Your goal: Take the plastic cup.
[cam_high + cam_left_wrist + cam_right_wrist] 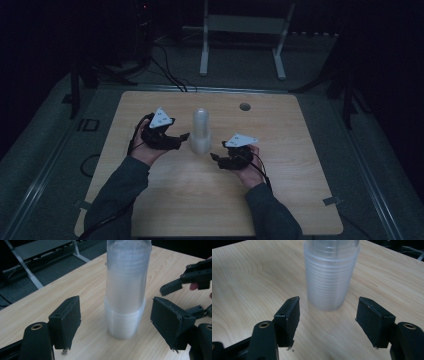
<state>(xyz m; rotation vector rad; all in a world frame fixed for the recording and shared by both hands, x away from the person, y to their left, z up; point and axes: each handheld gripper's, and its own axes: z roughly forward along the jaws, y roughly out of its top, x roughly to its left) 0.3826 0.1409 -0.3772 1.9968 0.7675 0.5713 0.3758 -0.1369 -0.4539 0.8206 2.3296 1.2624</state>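
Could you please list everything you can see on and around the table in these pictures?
Stack of cups: one, translucent white, upright at the table's middle, between the two tongs.
Table: one, light wood, with a round hole near its far edge.
White frame: one, on the floor beyond the table.
Cables: several, black, on the floor at the far left.
Left tongs: black, grey plate on top, jaws open, apart from the stack.
Right tongs: black, grey plate on top, jaws open, apart from the stack.
Sleeves: two, dark grey, entering from the bottom.
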